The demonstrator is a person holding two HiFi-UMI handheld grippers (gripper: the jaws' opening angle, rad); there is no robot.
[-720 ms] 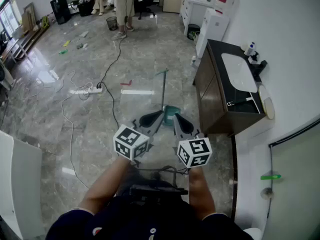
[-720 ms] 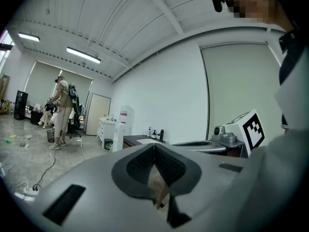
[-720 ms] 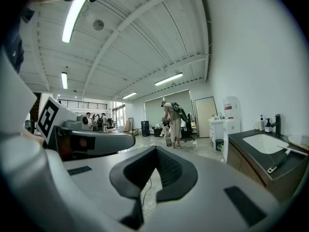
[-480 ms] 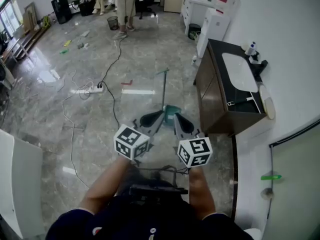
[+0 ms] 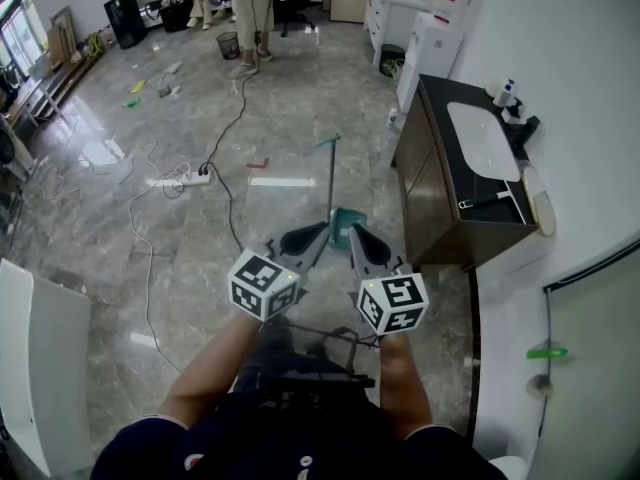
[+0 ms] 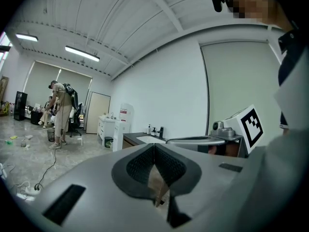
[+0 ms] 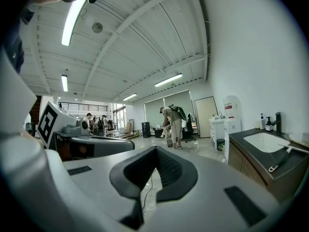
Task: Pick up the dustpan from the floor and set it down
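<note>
Holds left gripper [image 5: 322, 229] and right gripper [image 5: 353, 234] side by side, both clamped together on nothing. Faces the teal dustpan [image 5: 349, 217] on the floor [image 5: 190, 268] ahead of their tips, handle upright, near the sink cabinet [image 5: 421, 218].

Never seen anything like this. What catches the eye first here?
Two grey handheld tools, the left gripper and the right gripper, fill the head view's lower centre, jaws closed and empty. Just beyond their tips a teal long-handled dustpan stands on the grey marble floor, with a dark wooden sink cabinet to its right.
</note>
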